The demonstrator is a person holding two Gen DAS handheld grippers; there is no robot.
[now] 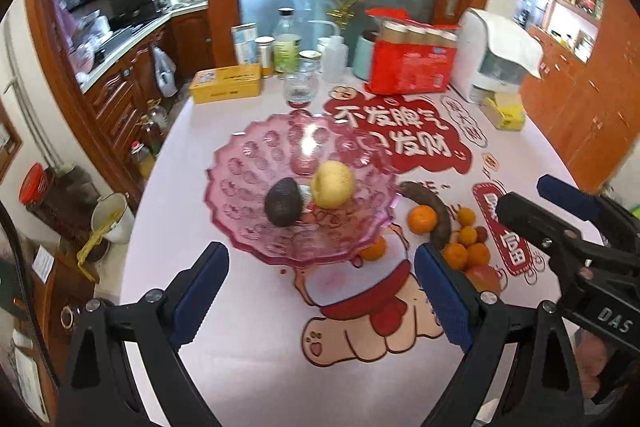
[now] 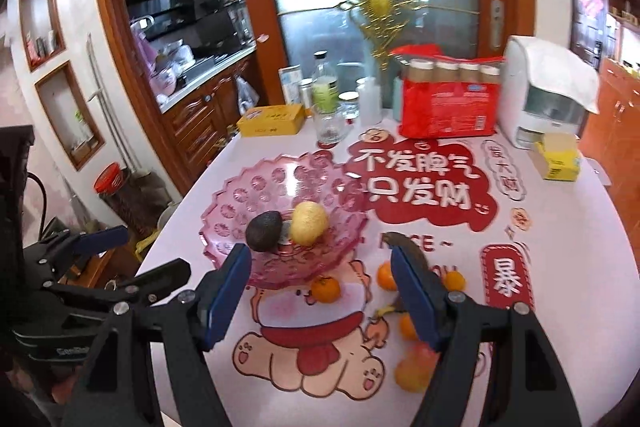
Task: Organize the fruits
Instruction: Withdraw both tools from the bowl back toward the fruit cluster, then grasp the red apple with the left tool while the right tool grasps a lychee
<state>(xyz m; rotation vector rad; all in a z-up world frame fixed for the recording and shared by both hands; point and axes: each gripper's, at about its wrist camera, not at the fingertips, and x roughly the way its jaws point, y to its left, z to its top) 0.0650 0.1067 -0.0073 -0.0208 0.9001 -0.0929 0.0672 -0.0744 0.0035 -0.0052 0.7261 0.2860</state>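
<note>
Between the spread blue fingers (image 1: pixel 202 291) of the left gripper (image 1: pixel 320 297) lies bare tabletop (image 1: pixel 248 367), with nothing held; the pink glass bowl (image 1: pixel 240 187) sits just beyond their tips. Both fingers of the right gripper (image 2: pixel 324 301) stand well apart too, empty, hovering near the bowl's (image 2: pixel 224 215) front rim and above a small orange (image 2: pixel 326 287) that rests on the tabletop (image 2: pixel 580 227) just in front of the bowl.

Inside the bowl a dark avocado (image 1: pixel 283 202) lies beside a yellow pear (image 1: pixel 333 184), the two close together near the middle. To the right of the bowl, on the tabletop, a dark curved banana (image 1: pixel 430 205) bends around an orange (image 1: pixel 422 219), and a cluster of smaller oranges (image 1: pixel 467 245) sits just past it, with a reddish fruit (image 1: pixel 486 277) at the near end. Behind the bowl stand a yellow tin (image 1: pixel 227 82), a clear glass (image 1: pixel 299 89), a red package (image 1: pixel 412 65) and a white appliance (image 1: pixel 486 59).
</note>
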